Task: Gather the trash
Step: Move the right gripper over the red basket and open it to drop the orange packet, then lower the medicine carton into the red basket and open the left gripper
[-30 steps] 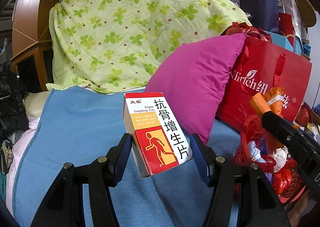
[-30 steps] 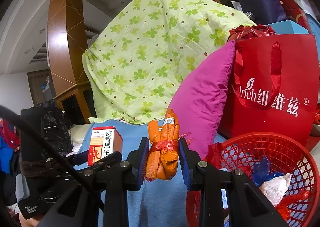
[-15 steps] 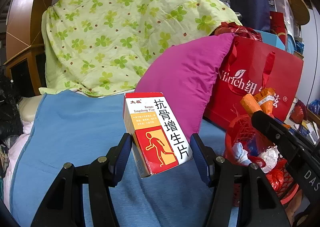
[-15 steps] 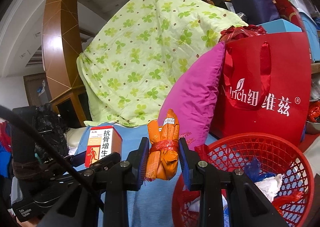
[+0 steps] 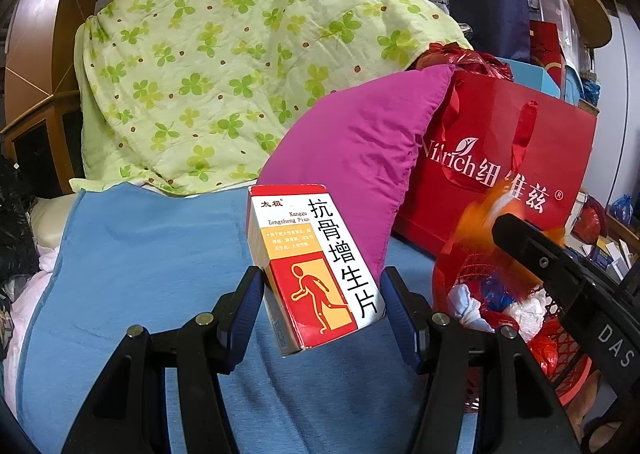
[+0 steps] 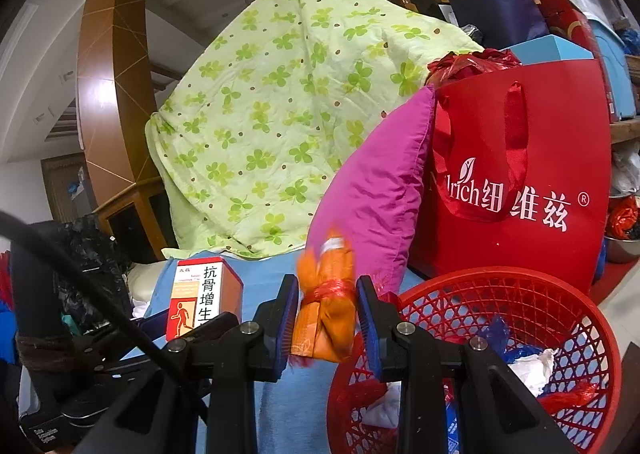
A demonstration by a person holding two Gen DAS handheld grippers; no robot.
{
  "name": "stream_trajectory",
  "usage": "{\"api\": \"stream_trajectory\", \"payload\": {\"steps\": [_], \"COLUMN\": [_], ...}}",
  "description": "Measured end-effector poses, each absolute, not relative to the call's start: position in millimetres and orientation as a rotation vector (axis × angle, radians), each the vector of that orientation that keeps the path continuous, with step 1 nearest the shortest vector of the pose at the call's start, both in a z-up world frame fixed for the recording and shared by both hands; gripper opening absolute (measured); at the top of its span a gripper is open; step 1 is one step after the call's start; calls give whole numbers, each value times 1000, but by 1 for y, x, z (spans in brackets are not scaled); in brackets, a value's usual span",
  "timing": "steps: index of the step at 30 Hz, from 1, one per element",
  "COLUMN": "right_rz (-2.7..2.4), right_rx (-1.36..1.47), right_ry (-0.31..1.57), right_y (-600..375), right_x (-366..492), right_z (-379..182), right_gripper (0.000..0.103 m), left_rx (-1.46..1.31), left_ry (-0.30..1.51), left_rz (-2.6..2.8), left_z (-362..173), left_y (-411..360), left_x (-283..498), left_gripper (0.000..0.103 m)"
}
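Trash already fills the round red plastic mesh basket (image 6: 560, 318) at lower right. We pinch a red-and-white cardboard medicine box (image 5: 312, 266) in the left gripper (image 5: 320, 310) and an orange wrapper bundle (image 6: 326, 314) in the right gripper (image 6: 326, 320); both await dropping.

Even indoor light, both fisheye views sharp apart from one blurred packet.

You get soft, flat lighting with weak shadows; colours stay saturated. A glare streak sits on the wooden column (image 6: 110, 101). The orange packet (image 6: 326, 310) is motion-smeared in the right view and smeared worse in the left (image 5: 486, 213). The medicine box (image 5: 316, 266) print reads crisp. Heavy barrel distortion bends your edges, with black vignette at all corners.
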State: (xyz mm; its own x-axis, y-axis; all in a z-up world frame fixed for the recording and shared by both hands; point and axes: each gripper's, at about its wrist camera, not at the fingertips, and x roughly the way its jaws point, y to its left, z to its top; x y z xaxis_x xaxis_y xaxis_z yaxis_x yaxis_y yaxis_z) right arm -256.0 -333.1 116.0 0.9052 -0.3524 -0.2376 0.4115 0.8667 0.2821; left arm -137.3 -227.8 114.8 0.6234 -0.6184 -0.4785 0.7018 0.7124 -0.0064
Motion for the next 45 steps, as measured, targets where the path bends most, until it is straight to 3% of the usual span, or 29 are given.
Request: {"api": "stream_trajectory", "payload": {"steps": [22, 39, 43, 45], "right_rz": [-578, -765, -814, -820], "right_rx": [475, 635, 644, 656], "right_ry": [90, -56, -106, -121], "right_y": [-390, -459, -465, -468], "right_x": [-304, -405, -431, -439], "right_z": [119, 113, 113, 113], "right_gripper": [32, 33, 34, 34], "left_rx": [138, 227, 279, 308], "left_ry": [526, 567, 567, 552], "left_rz": [-822, -1167, -1229, -1229], "left_z": [110, 123, 125, 125], "left_y": [-225, -299, -322, -330], "left_x": [-127, -191, -211, -221], "left_gripper": [62, 62, 64, 71]}}
